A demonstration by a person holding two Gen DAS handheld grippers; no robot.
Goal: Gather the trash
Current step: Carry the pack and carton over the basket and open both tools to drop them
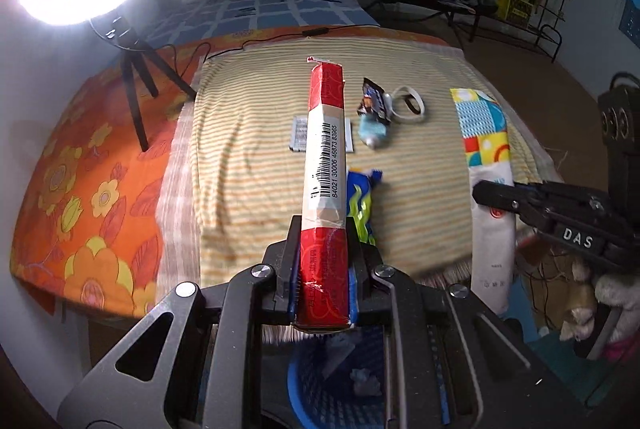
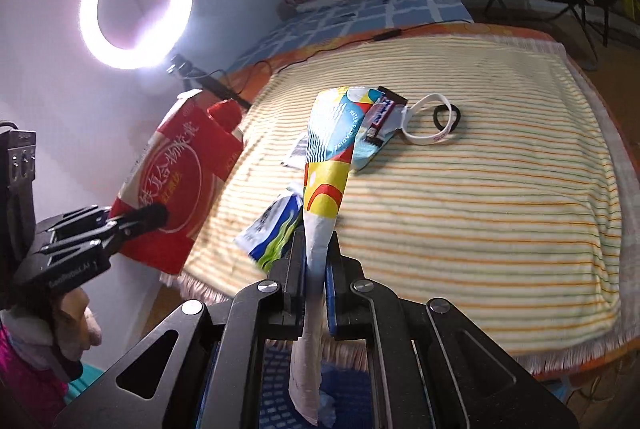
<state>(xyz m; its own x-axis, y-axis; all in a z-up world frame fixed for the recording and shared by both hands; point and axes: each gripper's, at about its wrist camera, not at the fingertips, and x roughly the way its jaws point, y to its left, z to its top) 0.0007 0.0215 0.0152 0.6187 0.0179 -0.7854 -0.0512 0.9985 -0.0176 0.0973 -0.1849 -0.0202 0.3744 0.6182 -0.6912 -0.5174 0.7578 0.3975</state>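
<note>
Showing only in the right view, the carton's (image 2: pixel 176 181) face; left tongs (image 1: pixel 324 265) clamp it, right tongs (image 2: pixel 316 269) pinch a wrapper (image 2: pixel 326 165) above the basket (image 1: pixel 320 389).

Bare striped cloth (image 2: pixel 500 213) right of the wrappers (image 2: pixel 380 125); ring light (image 2: pixel 134 5) and tripod (image 1: pixel 138 89) crowding the left.
</note>
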